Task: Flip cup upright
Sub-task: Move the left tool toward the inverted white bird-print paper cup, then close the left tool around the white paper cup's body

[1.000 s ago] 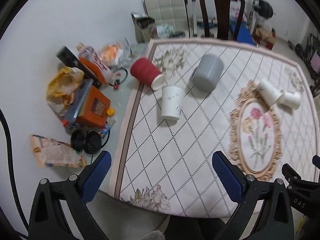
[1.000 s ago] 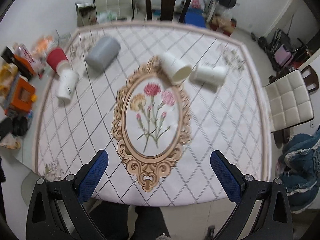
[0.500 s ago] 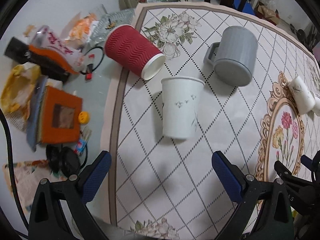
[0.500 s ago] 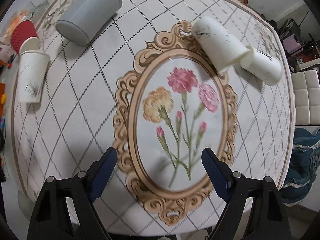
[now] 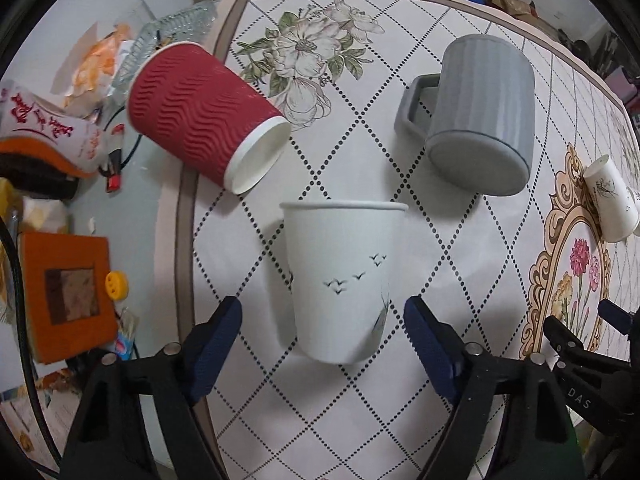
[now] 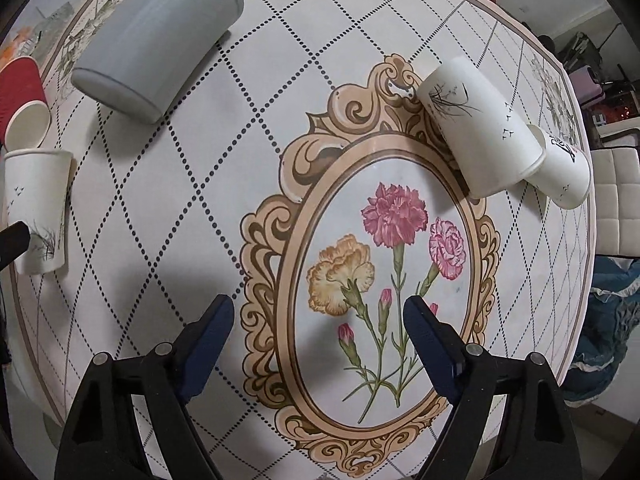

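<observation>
A white paper cup with small birds (image 5: 340, 280) lies on its side on the patterned tablecloth (image 5: 312, 408), rim facing away. My left gripper (image 5: 322, 334) is open, its blue pads either side of the cup's base end, not touching. The cup also shows at the left edge of the right wrist view (image 6: 36, 208). My right gripper (image 6: 318, 332) is open and empty above the flower medallion (image 6: 384, 264). Two more white paper cups (image 6: 480, 128) (image 6: 564, 168) lie on their sides beyond it.
A red ribbed cup (image 5: 200, 116) and a grey mug (image 5: 480, 112) lie on their sides behind the white cup. Clutter sits left of the cloth: an orange box (image 5: 68, 292), a glass dish (image 5: 176, 28), packets. A white chair (image 6: 616, 200) stands right of the table.
Both grippers have moved forward and down toward the table. My left gripper now straddles the bird cup's base end. The cups have not moved.
</observation>
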The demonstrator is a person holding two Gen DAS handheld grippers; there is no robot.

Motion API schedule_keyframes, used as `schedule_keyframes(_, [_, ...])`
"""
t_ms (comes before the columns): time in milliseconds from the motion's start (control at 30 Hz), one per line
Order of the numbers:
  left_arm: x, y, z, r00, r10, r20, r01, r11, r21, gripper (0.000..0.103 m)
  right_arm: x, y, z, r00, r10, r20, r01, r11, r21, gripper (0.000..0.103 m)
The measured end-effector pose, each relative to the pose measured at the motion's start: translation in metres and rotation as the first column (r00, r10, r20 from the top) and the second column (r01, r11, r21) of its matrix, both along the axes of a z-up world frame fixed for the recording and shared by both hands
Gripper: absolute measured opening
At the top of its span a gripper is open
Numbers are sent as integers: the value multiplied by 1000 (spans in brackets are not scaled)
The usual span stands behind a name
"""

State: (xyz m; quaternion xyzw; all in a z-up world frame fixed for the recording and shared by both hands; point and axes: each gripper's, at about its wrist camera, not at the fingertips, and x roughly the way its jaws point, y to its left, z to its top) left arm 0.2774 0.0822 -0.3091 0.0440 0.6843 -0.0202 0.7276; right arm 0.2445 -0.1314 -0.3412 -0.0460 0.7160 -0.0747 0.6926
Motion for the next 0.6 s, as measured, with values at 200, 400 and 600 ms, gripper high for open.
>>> schedule_keyframes(200, [3, 1, -12, 1000, -11, -12, 11, 1000, -19, 53, 4, -2, -1, 1000, -14, -7, 14, 1000, -11, 88])
schedule_keyframes(400, [-1, 2, -5, 1000, -23, 21, 23, 1000, -14, 52, -1, -1, 1, 1000, -19, 0, 19, 1000, -25, 88])
schedule_keyframes(600, [-16, -10, 17, 998, -29, 49, 30, 999, -20, 52, -9, -9, 7, 999, -28, 17, 29, 999, -27, 88])
